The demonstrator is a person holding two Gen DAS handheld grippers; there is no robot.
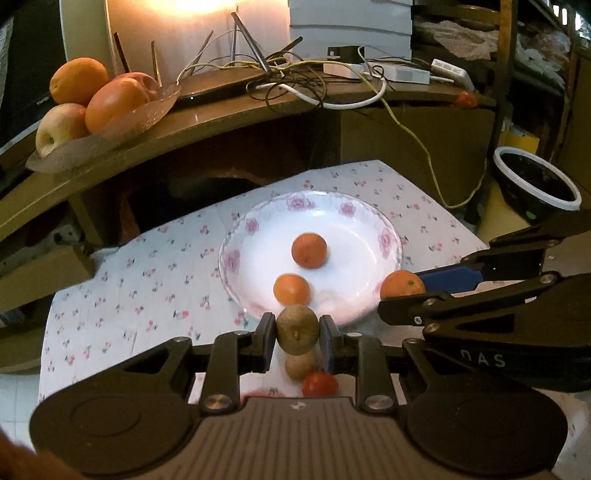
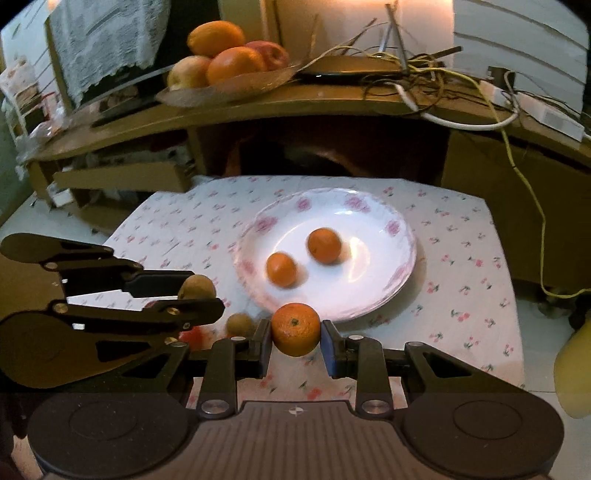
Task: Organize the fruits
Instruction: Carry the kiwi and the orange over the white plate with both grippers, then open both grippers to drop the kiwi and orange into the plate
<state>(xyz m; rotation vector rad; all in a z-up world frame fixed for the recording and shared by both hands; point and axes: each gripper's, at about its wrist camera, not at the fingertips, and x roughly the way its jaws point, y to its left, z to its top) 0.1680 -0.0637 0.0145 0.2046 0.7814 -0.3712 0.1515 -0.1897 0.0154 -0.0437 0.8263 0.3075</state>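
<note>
I hold a kiwi (image 1: 297, 328) in the left gripper (image 1: 297, 330), an orange (image 2: 296, 328) in the right gripper (image 2: 296, 332) — next, both go over the plate (image 2: 369, 295) for release.

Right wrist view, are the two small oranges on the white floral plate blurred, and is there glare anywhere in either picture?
Right wrist view: both small oranges on the plate look motion-smeared, while the orange gripped by the right gripper is sharp; the white floral plate shows soft glare. Left wrist view: a lamp glow blows out the top, and the plate's oranges are again blurred.
</note>
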